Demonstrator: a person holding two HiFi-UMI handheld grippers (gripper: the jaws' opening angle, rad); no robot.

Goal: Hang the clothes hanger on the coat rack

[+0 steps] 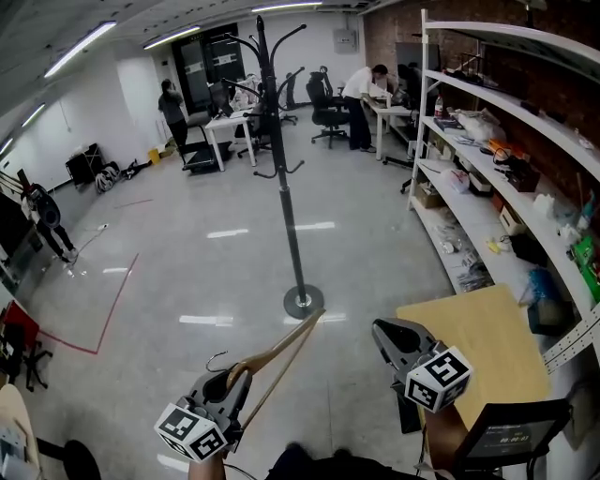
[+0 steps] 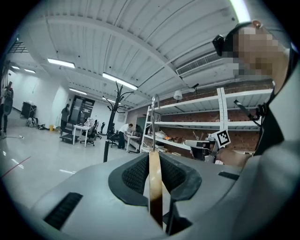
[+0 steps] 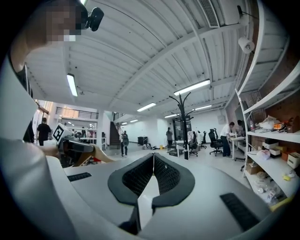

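Holding the clothes hanger (image 1: 281, 348) low before you, your left gripper (image 1: 236, 377) has its jaws pressed on the wooden arm. Your right gripper (image 1: 382, 330) has jaws together, empty. The coat rack (image 1: 286, 197) stands well ahead.

Shelves: on the right we see white shelves (image 1: 487, 108) against a brick wall (image 1: 389, 28), crowded with boxes (image 1: 427, 196).
Table: a light wooden tabletop (image 1: 478, 342) lies near their close end.
Ground: the floor (image 1: 206, 272) is glossy grey, and we spot a red tape line (image 1: 111, 314) at the left.
Far end: we see white desks (image 1: 225, 127) and black office chairs (image 1: 328, 105).
People: we count a person (image 1: 359, 92) bent over a desk, another person (image 1: 172, 108) by a dark cabinet (image 1: 211, 61), and a third person (image 1: 45, 217) at the left edge.
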